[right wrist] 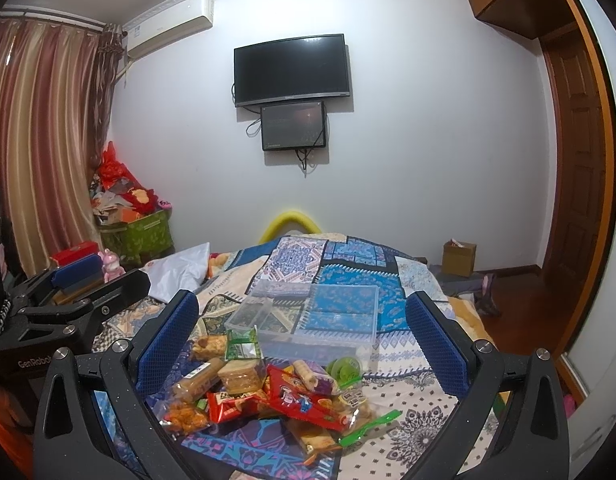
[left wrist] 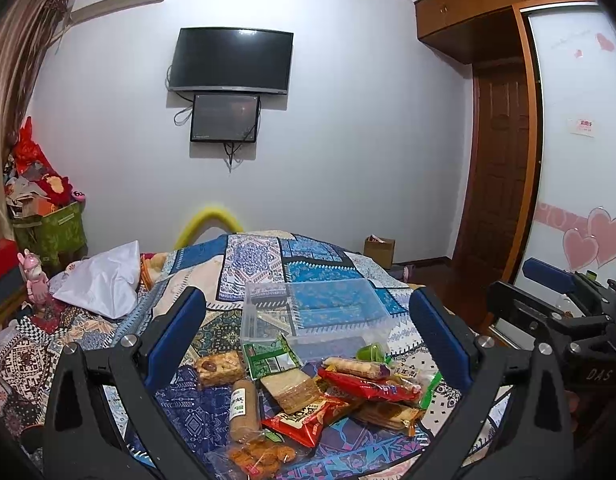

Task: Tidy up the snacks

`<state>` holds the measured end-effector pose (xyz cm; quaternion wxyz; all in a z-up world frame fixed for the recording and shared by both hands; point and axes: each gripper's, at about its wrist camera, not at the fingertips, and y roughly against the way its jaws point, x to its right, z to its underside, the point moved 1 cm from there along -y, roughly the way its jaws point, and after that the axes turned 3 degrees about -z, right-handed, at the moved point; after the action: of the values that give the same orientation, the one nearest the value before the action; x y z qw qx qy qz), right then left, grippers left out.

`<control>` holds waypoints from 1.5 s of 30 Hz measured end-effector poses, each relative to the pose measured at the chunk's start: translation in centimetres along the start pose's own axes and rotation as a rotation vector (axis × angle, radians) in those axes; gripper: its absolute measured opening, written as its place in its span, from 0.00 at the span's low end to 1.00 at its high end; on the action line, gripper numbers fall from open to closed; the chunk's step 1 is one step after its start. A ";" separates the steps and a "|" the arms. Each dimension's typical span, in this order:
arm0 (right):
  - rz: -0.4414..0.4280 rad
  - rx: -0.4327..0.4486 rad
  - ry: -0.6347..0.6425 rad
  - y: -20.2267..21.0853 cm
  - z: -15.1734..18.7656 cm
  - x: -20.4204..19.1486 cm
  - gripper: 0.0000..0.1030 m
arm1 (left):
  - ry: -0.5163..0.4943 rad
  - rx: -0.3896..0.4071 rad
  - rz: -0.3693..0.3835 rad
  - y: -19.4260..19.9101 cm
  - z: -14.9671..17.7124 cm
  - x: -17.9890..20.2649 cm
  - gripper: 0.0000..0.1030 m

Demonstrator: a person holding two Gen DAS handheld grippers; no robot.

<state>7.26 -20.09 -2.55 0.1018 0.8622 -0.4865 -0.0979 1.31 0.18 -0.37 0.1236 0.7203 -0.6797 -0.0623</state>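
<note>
Both grippers, left gripper (left wrist: 308, 344) and right gripper (right wrist: 302, 342), hover with fingers spread, holding nothing; take one top snack from the pile (right wrist: 268, 392) into the clear box (right wrist: 308, 320) on the bed (right wrist: 407, 400)

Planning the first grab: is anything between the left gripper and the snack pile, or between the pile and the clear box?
Nothing visible blocks either. The open left gripper hangs over the snack pile, and the clear box sits just behind it on the bedspread.
</note>
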 end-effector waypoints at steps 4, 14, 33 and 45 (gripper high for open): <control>-0.002 -0.004 -0.002 -0.4 0.2 0.0 1.00 | -0.001 -0.010 -0.001 -0.4 0.4 -0.1 1.00; 0.004 -0.081 0.013 -2.7 2.0 1.1 1.00 | -0.018 -0.056 0.002 -3.5 2.4 -0.9 1.00; 0.022 -0.458 -0.109 -10.8 9.5 7.8 0.99 | 0.100 -0.544 -0.052 -14.7 11.7 -7.0 0.86; -0.036 -0.586 -0.130 -14.5 12.1 8.8 0.67 | 0.127 -0.703 -0.074 -18.6 15.0 -9.2 0.53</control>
<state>20.38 -21.22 -18.71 0.3130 0.7966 -0.4275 -0.2911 14.70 8.73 -20.43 0.4035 0.6604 -0.5810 -0.2519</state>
